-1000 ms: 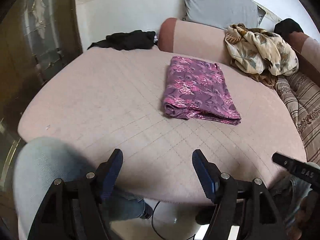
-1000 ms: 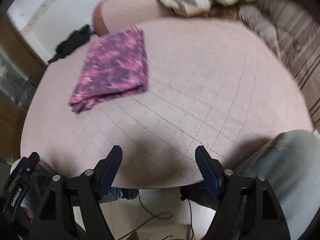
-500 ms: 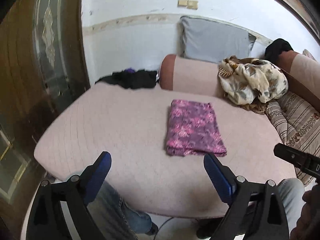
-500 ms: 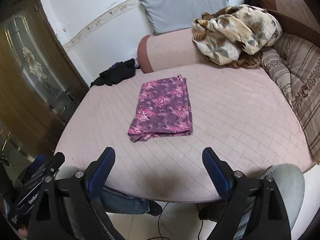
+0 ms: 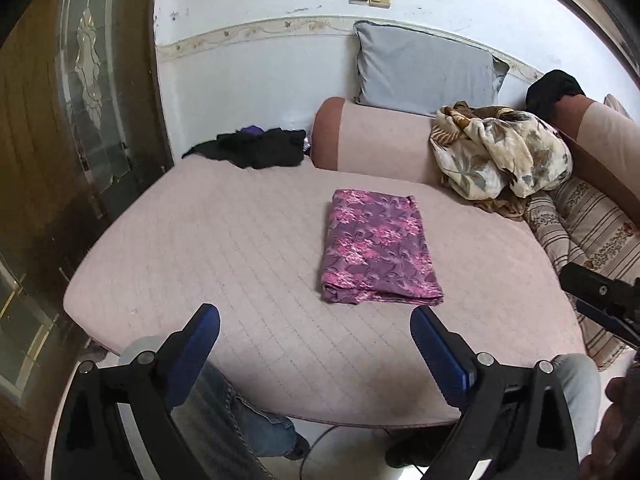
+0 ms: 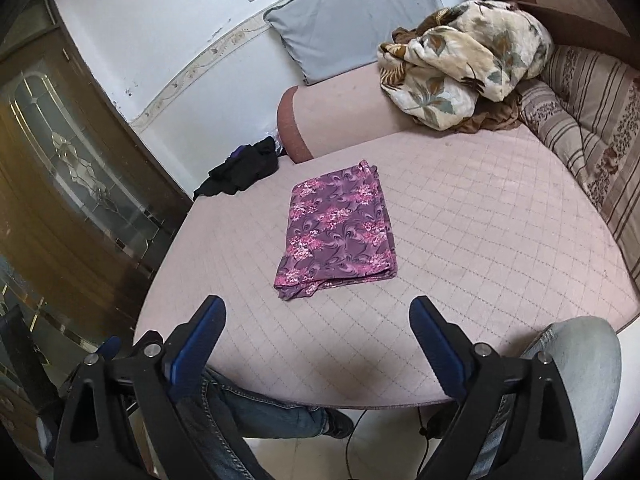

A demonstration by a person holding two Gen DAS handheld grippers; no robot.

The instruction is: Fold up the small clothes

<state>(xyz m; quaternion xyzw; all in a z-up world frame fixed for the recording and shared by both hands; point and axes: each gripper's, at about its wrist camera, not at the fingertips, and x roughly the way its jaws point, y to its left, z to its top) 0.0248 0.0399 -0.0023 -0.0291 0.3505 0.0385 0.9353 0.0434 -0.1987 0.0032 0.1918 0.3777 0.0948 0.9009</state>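
Note:
A purple flowered cloth (image 5: 378,248) (image 6: 338,232) lies folded into a flat rectangle in the middle of the pink quilted mattress (image 5: 224,240) (image 6: 480,216). My left gripper (image 5: 314,317) hangs open above the mattress's near edge, short of the cloth, with nothing between its blue pads. My right gripper (image 6: 317,306) hovers over the same near edge, its jaws still opening and empty. Part of the right gripper (image 5: 600,300) shows at the right edge of the left wrist view. Neither gripper touches the cloth.
Black clothes (image 5: 256,148) (image 6: 244,168) lie at the mattress's far left corner. A pink bolster (image 5: 372,140), grey pillow (image 5: 424,68), crumpled floral blanket (image 5: 500,156) and striped cushion (image 5: 592,232) line the back and right. A wooden glazed door (image 5: 60,120) stands left. The person's jeans-clad knees (image 6: 572,360) are below.
Both grippers have risen and pulled back from the mattress, their views tilting up to show the wall and pillow. Both sets of jaws have spread wider. The folded cloth has stayed put.

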